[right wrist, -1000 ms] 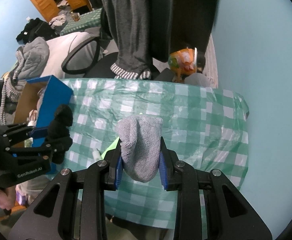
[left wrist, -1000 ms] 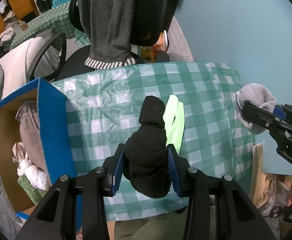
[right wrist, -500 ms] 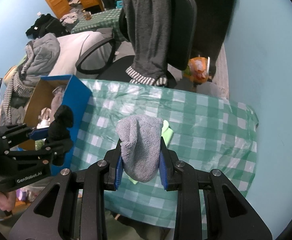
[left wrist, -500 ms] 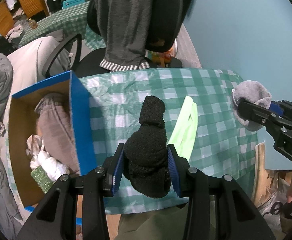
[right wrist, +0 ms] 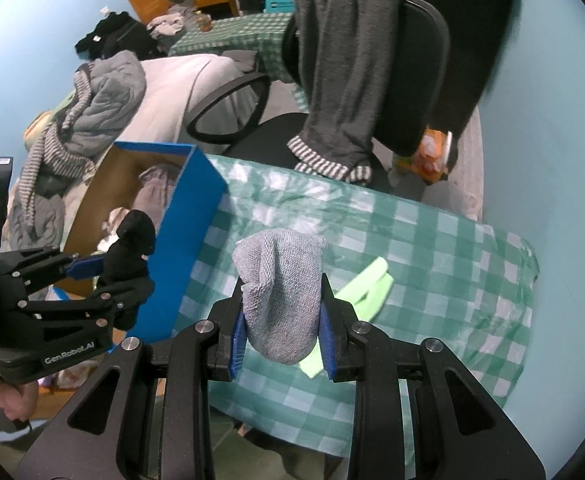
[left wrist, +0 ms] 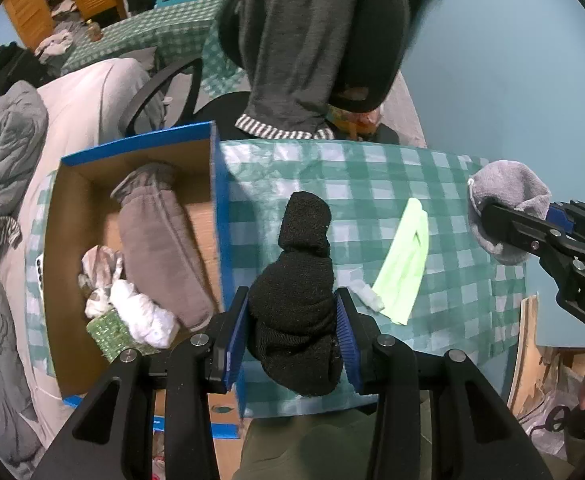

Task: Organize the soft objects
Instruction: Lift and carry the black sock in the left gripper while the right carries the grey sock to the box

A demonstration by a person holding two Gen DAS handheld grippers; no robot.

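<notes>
**Two socks aloft, one in each grip**

While the green checked cloth (left wrist: 372, 184) lies spread over the worktop, the left hand-held gripper (left wrist: 292, 320) has its blue pads pressed tight against a rolled black sock (left wrist: 296, 300), jaws roughly half closed around the bundle, the sock's narrow end poking up and forward between them. It hangs right at the near wall of the blue cardboard box (left wrist: 216, 208), sock over the cloth just beside that blue edge. Look inside the box: a grey-brown folded garment (left wrist: 160, 248), a white knotted cloth (left wrist: 144, 316), a scrap of green textured fabric (left wrist: 110, 332) in the near corner.

Over on the other side, the right hand-held gripper (right wrist: 282, 320) squeezes a light grey sock (right wrist: 280, 292), jaws narrower, pads biting into both flanks, rounded end of the sock standing up above the fingers. It sits above the middle of the cloth. Below and just behind it, a lime-green folded strip (right wrist: 368, 284) lies flat on the checks, untouched by either tool.

Beyond the worktop stands a black office chair (right wrist: 412, 80) with a dark grey garment (right wrist: 340, 80), striped at the cuff, draped over its back.
</notes>
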